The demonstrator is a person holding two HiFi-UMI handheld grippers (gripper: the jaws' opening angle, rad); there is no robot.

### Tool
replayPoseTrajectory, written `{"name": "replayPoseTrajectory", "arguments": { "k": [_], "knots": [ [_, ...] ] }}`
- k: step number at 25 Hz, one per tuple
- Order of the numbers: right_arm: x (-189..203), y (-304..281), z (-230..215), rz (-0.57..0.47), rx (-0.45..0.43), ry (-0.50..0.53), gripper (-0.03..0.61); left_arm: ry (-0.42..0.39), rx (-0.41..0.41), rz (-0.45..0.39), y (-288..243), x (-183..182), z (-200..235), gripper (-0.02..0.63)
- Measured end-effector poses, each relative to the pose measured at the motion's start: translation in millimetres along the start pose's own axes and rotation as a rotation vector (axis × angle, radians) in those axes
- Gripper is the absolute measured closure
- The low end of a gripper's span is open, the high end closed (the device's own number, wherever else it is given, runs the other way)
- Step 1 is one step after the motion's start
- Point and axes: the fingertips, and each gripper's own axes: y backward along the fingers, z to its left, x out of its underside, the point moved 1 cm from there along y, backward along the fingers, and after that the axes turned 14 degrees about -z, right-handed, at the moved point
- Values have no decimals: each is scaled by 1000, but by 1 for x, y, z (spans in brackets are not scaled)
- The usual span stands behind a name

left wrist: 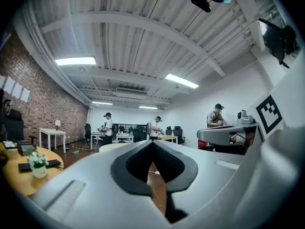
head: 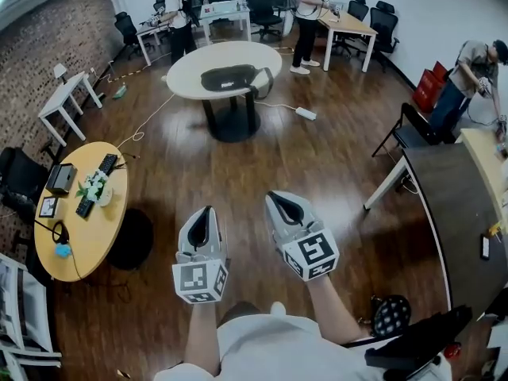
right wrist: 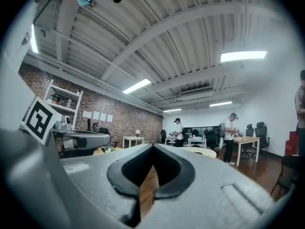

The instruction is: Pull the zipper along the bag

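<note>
Far table (head: 190, 63), bag (head: 228, 78) details indistinct

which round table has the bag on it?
The white round table straight ahead: the dark bag lies on it. The yellow round table at left holds a keyboard and a plant, no bag.

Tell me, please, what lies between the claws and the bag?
Bare wooden floor up to the table that bears the bag; the head view shows it.

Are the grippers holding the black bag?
No, the black bag lies on the far round white table, while the left gripper and right gripper are shut on nothing.
</note>
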Motion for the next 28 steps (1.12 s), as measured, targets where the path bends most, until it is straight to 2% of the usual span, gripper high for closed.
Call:
{"name": "replayPoseTrajectory", "arguments": {
  "k": [5,9,11,14,17,20,25,28],
  "knots": [
    [34,-50,-31,44,-6,-20,592,24,-8,28,-66,29,29,598],
    [65,-108,-69,62,4,14,592,49,34,12,-141,64,50,598],
    [72,-144,-93,69,17,30,592,28,24,27,-183,77,70,598],
    [68,-198,-134,52,69,65,592,-23,26,20,-241,82,106,598],
    [69,-246,-166,32,136,85,592,-16,56,-9,-285,84,141,598],
    [88,-282,-174,36,140,87,592,18,65,-1,-320,104,168,598],
    [130,-322,-200,95,109,56,592,63,84,50,-376,144,176,598],
    [138,-354,-238,70,106,52,592,63,74,43,-419,156,180,598]
  ]
}}
